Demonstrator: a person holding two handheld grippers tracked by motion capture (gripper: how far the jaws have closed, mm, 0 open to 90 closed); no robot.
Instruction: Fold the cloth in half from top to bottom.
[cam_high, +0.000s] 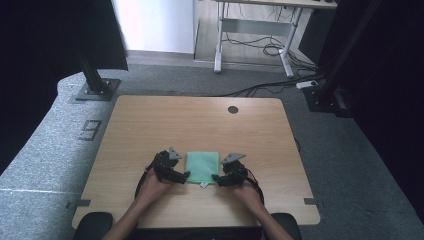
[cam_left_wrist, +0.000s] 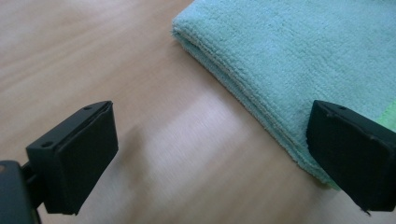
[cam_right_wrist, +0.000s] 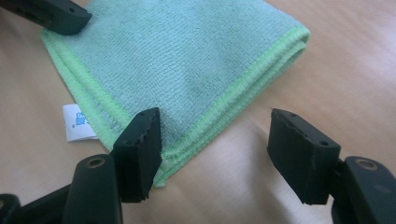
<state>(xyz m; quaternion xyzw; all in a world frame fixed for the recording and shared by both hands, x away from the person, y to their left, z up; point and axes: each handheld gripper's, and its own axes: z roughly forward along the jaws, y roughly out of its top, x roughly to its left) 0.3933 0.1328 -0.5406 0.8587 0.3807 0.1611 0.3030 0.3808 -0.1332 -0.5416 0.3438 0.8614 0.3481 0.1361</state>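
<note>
A: High view first. What is going on?

B: A folded green cloth (cam_high: 202, 167) is lying near the front edge of the worktop (cam_high: 150, 120). The left gripper (cam_high: 184, 176) is sitting at its near left corner, the right gripper (cam_high: 216, 178) at its near right corner. I judge this to be the start of a fold or a lift: both corners are being lined up, neither is gripped.

A: And the left gripper view?

B: Its jaws are standing wide apart. One is hovering over bare wood, the other over the cloth's (cam_left_wrist: 299, 60) thick folded edge. Nothing is lying between them.

A: Right gripper view?

B: Jaws spread here too. The left one is sitting over the corner of the cloth (cam_right_wrist: 187, 60) by the stitched hem; the right one is over wood. A white label (cam_right_wrist: 77, 122) is sticking out from under the edge.

A: Next move?

B: Probably lowering each jaw pair astride its corner and closing on all the layers together.

A: The room?

B: Pale wood-grain worktop, grey carpet (cam_high: 345, 165) around it, black curtains at both sides, a desk (cam_high: 260, 30) with cables behind.
</note>
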